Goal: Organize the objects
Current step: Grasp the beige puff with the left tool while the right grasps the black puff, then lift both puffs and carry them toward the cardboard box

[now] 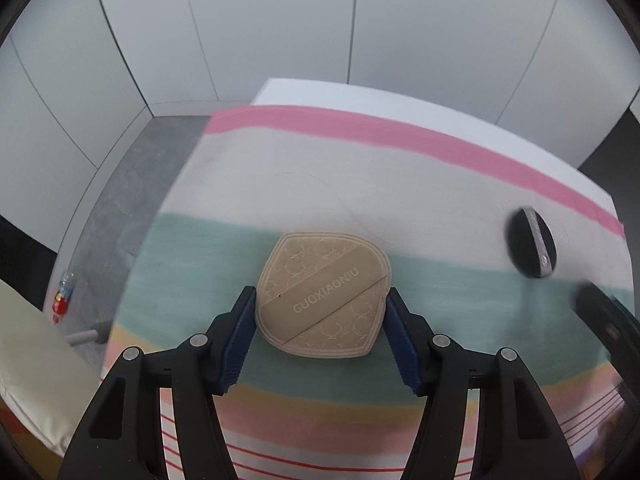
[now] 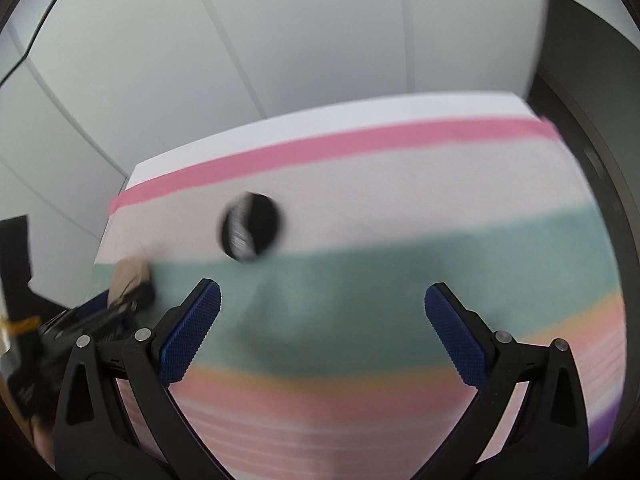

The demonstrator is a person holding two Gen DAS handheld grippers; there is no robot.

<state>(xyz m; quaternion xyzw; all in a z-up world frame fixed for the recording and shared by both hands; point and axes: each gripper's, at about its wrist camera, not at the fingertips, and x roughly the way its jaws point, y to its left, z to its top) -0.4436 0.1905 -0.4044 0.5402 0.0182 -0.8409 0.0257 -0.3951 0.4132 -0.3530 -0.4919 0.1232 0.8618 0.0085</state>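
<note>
My left gripper [image 1: 321, 300] is shut on a tan powder puff [image 1: 324, 294] with a strap that reads GUOXIAONIU; both blue pads press its sides, above the striped cloth [image 1: 280, 184]. The puff also shows in the right wrist view [image 2: 128, 276], at the far left, in the left gripper. A round black puff [image 1: 531, 242] with a grey strap lies on the cloth to the right; in the right wrist view the black puff [image 2: 251, 226] is ahead and left of my right gripper [image 2: 322, 296], which is open and empty above the green stripe.
The table's left edge drops to a grey floor [image 1: 132, 200], where a red and clear bottle [image 1: 63, 294] lies. A cream cushion [image 1: 36, 364] is at the lower left. White wall panels [image 1: 280, 20] stand behind the table.
</note>
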